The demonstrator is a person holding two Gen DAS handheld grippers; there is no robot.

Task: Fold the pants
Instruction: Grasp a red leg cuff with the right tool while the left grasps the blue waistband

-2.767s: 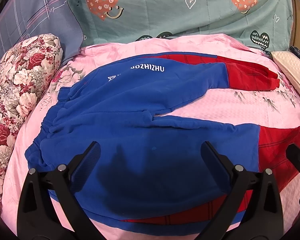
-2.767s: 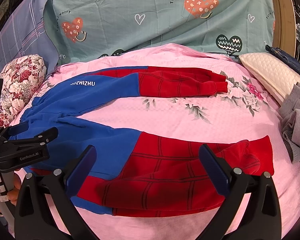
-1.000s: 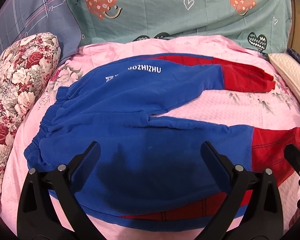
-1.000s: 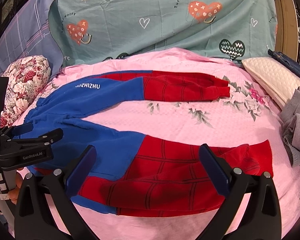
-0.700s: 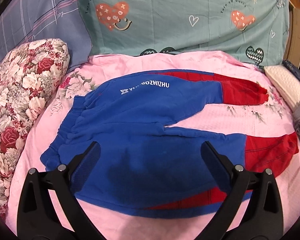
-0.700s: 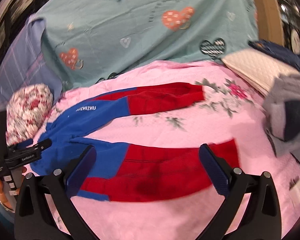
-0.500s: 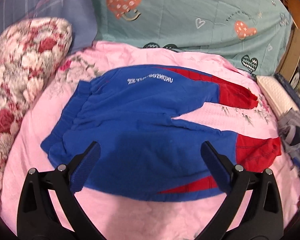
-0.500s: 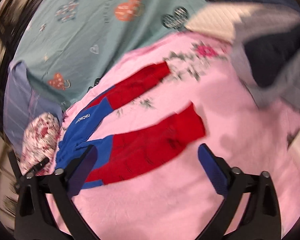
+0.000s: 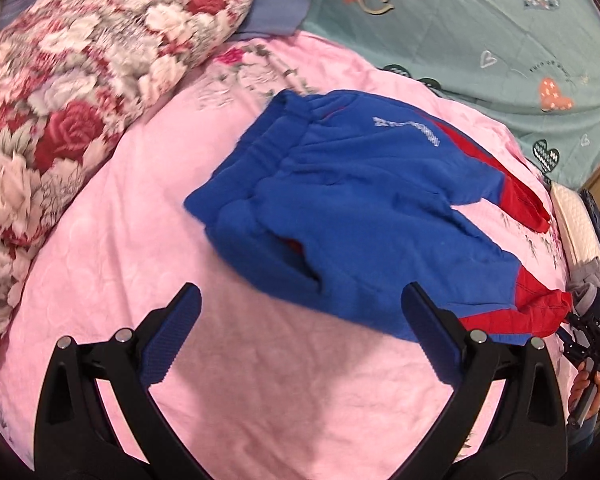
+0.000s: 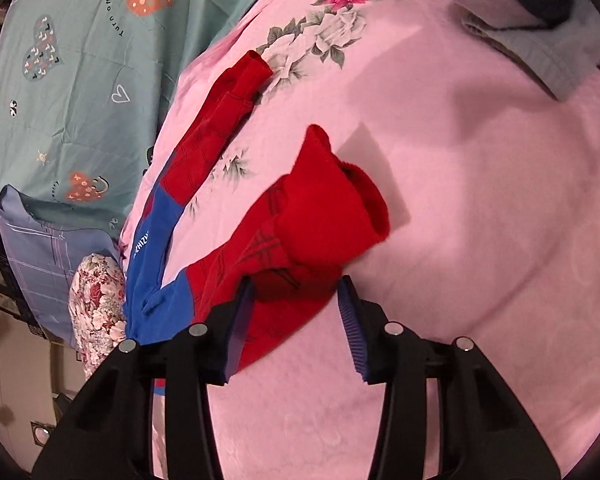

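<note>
So the pants (image 9: 364, 216) are lying on the pink bed cover (image 9: 260, 392), blue at the waistband end and red at the cuffs, with the two legs spread apart in a V. From the left wrist view you mostly get the blue top half and the waistband, which sits near the floral pillow (image 9: 80, 80), and the left claw (image 9: 300, 336) is wide open over bare pink cover just short of the fabric, not touching anything. That view only catches the near red cuff as a sliver at the right edge, with the other tool poking in beside it. The right wrist view fills that in: the right claw (image 10: 296, 316) has its pads pinched onto the near red leg close to the cuff, and the cuff is bunched up and lifted off the cover, throwing a shadow. The far leg lies flat, pointing toward the teal heart-print sheet (image 10: 80, 80). Only the right view shows the grey folded clothing (image 10: 540, 20) at the top right.
</note>
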